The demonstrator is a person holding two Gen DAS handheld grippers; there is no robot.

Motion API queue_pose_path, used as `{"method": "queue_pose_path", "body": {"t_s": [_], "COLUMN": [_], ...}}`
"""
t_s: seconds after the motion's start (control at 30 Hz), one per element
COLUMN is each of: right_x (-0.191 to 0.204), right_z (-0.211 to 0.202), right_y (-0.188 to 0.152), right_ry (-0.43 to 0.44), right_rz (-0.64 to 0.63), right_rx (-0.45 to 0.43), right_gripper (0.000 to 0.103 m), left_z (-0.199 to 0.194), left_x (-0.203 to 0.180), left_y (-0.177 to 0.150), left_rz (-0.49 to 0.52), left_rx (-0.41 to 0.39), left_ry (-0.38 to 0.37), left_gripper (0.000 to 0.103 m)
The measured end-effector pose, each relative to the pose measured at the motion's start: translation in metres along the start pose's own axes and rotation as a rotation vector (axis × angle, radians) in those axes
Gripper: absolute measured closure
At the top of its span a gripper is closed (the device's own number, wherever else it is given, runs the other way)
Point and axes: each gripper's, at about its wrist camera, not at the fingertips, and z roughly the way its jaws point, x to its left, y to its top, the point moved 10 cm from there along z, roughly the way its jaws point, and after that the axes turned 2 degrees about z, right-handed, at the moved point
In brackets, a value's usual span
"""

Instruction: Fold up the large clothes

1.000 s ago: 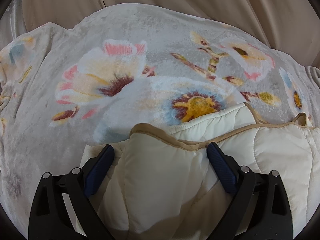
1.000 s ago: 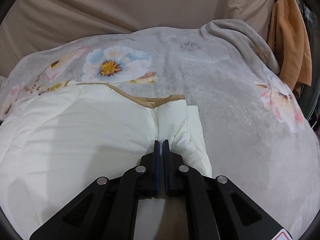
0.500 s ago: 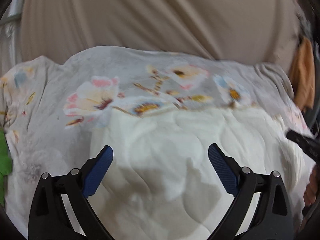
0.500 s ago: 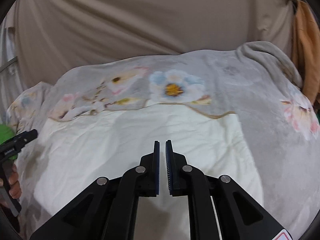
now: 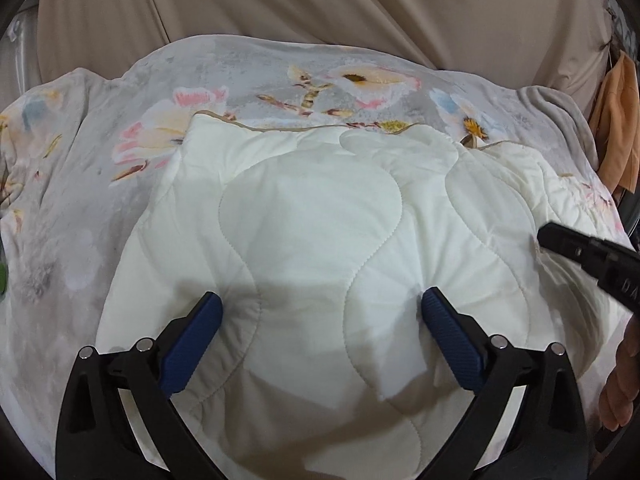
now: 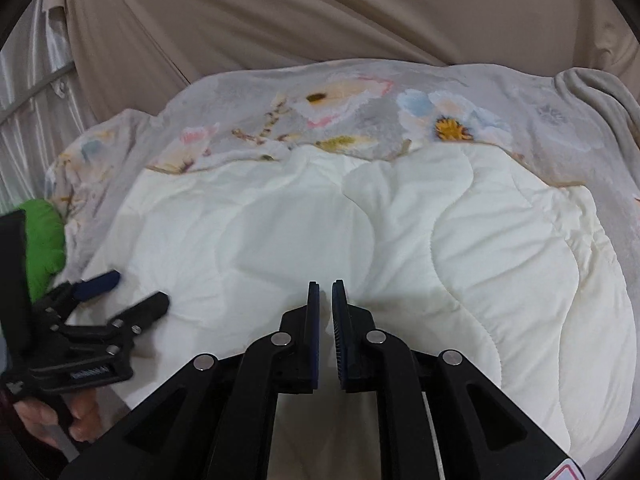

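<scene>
1. The left wrist view looks forward and steeply down along the left gripper (image 5: 320, 320), whose two fingers frame the lower edge.
2. It sits close over the cream quilt (image 5: 312, 216), which spreads ahead of the tongs; the floral blanket (image 5: 80, 208) lies beyond and to the sides, with a beige curtain (image 5: 320, 8) farthest off.
3. The right wrist view looks down along the right gripper (image 6: 325, 320) in the same way, about as near.
4. Both views share the quilt, blanket and curtain.
5. Each sees the other tool: the right gripper (image 5: 576, 250) at the left view's right edge, the left gripper (image 6: 120, 296) at the right view's lower left.
</scene>
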Motion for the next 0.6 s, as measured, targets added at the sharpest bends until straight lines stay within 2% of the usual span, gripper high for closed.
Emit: {"method": "queue_pose_path", "body": {"t_s": [0.13,0.2,0.3,0.37,0.47,0.6], "right_x": [0.019,0.021,0.015,0.011,0.008,0.012], "right_z": [0.007,0.021,0.054,0.073,0.089,0.098], "right_y": [0.019,0.023,0.020,0.015,0.012,0.015], "right_ry": [-0.015,-0.031,-0.039,-0.047,-0.057,-0.090], "right_rz": [-0.049,-0.052,-0.007,0.008,0.005,-0.043], "right_rx": [-0.014,0.012,0.099,0.139,0.152,0.165], "right_gripper": [0.093,0.093,0.093,0.098,0.102,0.103], "left_z": [-0.008,-0.010,-0.009,-0.009,-0.007,-0.007], "left_x": [0.008,0.013,0.018,0.018,0.015,0.016], "left_y": [-0.001,-0.003,-0.006,-0.006,-0.006,-0.005], "left_rz": [-0.031,-0.039,-0.050,-0.046,-0.022,-0.028], "left_rx": [0.001,0.001,0.006,0.005,-0.004,-0.007], "left_ry": [-0.001,0.005,0.005,0.003,0.021,0.019], "left_gripper": [0.006,0.006,0.006,0.006,0.006,0.005]}}
